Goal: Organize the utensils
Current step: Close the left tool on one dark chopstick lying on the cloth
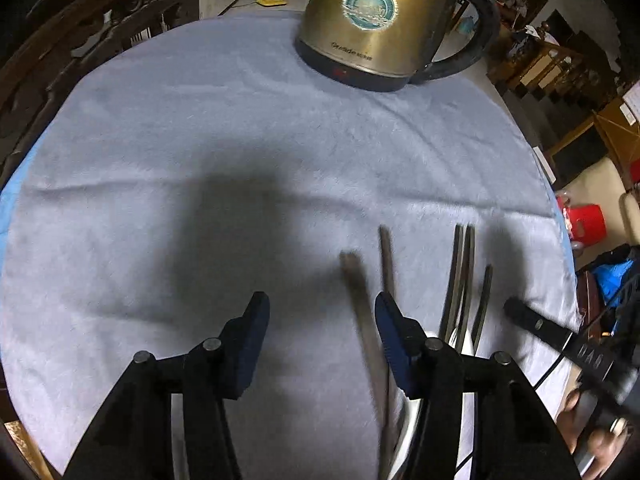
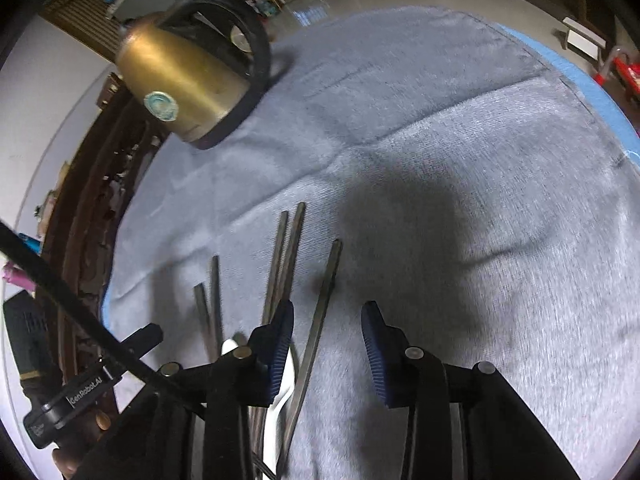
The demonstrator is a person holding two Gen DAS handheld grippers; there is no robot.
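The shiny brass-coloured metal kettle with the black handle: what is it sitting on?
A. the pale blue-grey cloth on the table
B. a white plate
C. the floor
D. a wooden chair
A: the brass-coloured metal kettle with the black handle stands upright with its dark base on the pale blue-grey cloth at the far side of the table, well beyond the dark slim metal utensil handles.

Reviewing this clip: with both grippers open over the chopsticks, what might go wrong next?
The chopsticks lie close together, so the right gripper may pinch two or knock a neighbour askew. The left gripper works beside it, so the tools might collide. The soft cloth may bunch under the fingertips.
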